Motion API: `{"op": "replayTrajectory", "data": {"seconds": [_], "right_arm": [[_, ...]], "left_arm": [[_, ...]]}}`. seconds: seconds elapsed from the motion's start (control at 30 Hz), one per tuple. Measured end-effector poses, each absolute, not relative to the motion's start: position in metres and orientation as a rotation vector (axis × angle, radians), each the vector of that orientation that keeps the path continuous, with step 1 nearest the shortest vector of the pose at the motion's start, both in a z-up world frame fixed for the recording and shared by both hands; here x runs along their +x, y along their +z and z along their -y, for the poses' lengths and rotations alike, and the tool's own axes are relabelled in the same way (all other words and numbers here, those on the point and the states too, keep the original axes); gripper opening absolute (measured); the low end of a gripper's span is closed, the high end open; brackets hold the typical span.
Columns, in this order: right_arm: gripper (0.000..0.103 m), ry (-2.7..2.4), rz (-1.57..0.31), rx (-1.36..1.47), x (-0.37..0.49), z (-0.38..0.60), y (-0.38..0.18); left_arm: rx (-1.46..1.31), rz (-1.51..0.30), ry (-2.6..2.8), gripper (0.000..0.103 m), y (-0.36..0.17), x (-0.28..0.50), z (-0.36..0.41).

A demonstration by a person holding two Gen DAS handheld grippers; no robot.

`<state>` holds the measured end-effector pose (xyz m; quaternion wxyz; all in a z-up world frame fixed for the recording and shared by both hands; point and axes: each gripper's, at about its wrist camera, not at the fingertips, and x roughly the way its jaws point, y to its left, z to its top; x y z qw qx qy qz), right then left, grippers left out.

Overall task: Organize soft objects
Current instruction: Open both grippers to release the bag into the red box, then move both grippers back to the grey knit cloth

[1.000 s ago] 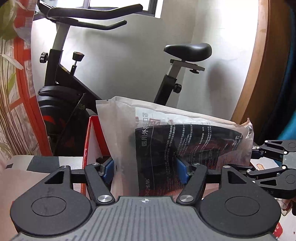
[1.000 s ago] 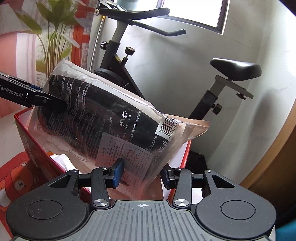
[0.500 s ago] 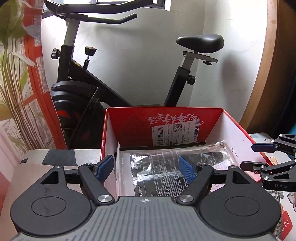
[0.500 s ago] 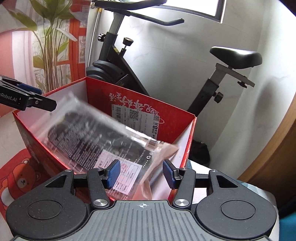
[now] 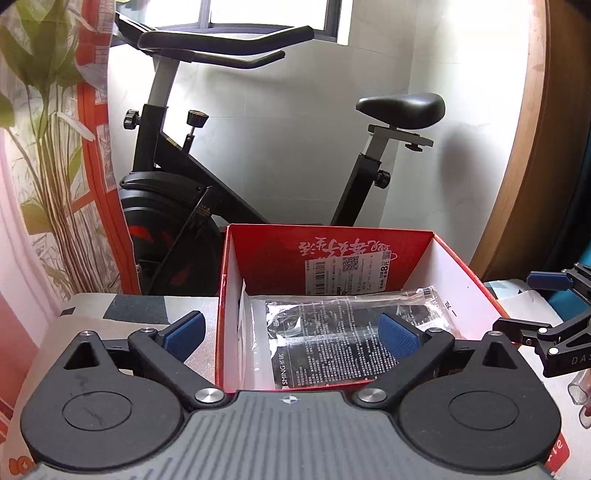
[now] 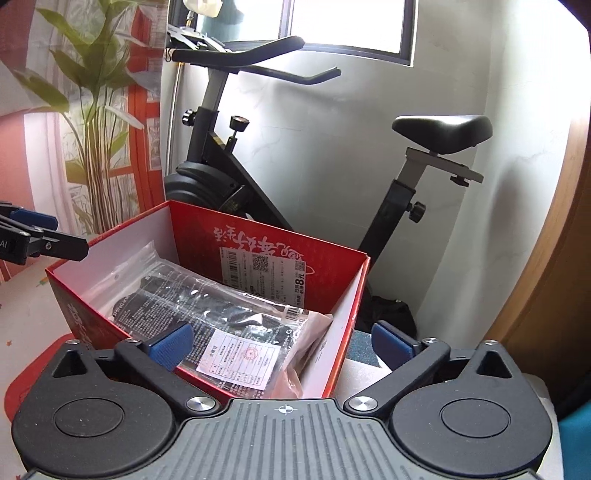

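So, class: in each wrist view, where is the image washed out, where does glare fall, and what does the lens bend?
Left wrist view: the window is blown out, the clear packet in the red box glints, and the wooden frame curves. Right wrist view: the window is overexposed, the packet shows glare, and dark vignetting fills the corners.

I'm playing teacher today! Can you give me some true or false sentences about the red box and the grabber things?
1. The plastic packet lies inside the red box. True.
2. The left hand-held gripper is squeezing the packet. False: its jaws are open and hold nothing.
3. The right hand-held gripper is open. True.
4. A bicycle with two big wheels stands behind the box. False: it is an exercise bike.
5. The box has a lid on top. False: its top is open.
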<state>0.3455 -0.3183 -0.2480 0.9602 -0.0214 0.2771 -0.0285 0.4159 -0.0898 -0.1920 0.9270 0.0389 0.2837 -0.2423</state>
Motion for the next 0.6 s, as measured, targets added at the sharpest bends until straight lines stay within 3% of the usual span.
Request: {"op": "replayTrajectory", "data": {"seconds": [0.6], "right_arm": [[0.103, -0.064, -0.493, 0.107, 0.279, 0.323, -0.234]], "left_arm": [[0.065, -0.618, -0.438, 0.103, -0.193, 0.360, 0.066]]}}
